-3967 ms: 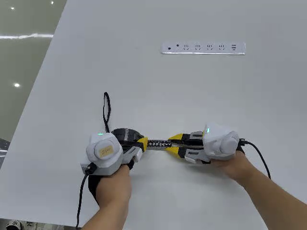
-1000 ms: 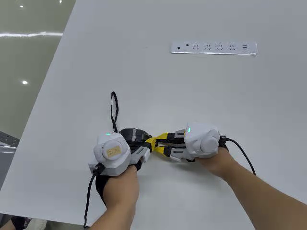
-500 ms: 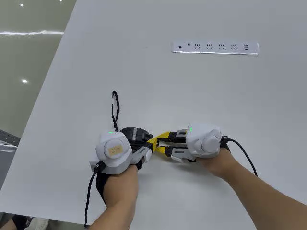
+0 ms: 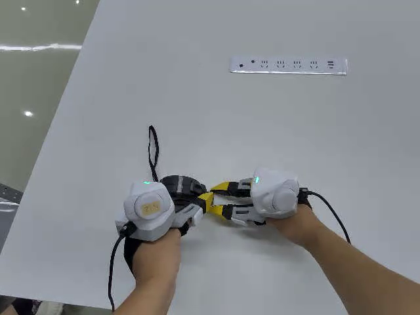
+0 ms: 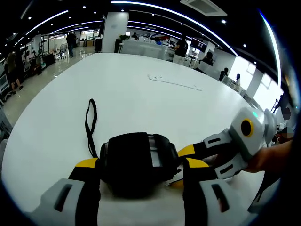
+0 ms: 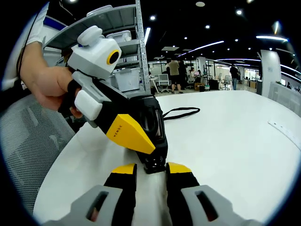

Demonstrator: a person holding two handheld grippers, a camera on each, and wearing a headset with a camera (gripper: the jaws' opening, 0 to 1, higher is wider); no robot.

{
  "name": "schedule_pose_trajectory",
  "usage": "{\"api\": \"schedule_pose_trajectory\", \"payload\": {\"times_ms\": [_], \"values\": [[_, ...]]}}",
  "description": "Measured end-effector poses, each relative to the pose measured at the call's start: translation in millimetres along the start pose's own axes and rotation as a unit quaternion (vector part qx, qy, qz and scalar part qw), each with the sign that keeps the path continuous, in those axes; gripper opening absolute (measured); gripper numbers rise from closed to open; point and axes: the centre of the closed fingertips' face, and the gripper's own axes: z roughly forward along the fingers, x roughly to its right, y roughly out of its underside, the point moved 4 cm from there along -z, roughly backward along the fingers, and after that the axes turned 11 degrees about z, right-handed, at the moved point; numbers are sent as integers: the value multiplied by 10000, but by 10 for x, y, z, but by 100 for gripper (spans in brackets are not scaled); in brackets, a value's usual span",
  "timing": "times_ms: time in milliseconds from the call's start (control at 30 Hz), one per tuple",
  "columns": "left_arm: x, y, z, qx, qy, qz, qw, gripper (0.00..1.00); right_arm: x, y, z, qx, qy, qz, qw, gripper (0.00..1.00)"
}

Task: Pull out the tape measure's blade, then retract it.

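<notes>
Two grippers meet at a tape measure (image 5: pixel 134 153) on a white table (image 4: pixel 275 125).
The left gripper (image 5: pixel 137 165) clamps the black case near the table's front edge. The right gripper (image 6: pixel 153 170), jaws nearly together, pinches the blade tip (image 6: pixel 155 162) at the case mouth.
</notes>
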Motion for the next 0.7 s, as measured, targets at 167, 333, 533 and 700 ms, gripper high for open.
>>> {"api": "schedule_pose_trajectory", "payload": {"times_ms": [167, 333, 533, 700], "values": [[9, 2, -14, 4, 92, 74, 9999, 72, 4, 0, -6, 6, 25, 59, 10000, 26], [19, -2, -17, 34, 141, 91, 9999, 72, -10, -1, 3, 1, 25, 80, 10000, 27], [-7, 0, -36, 75, 175, 95, 9998, 71, -18, -1, 12, 3, 43, 95, 9999, 28], [-1, 1, -42, 129, 293, 94, 9994, 72, -37, 13, -4, 13, 77, 126, 9999, 30]]}}
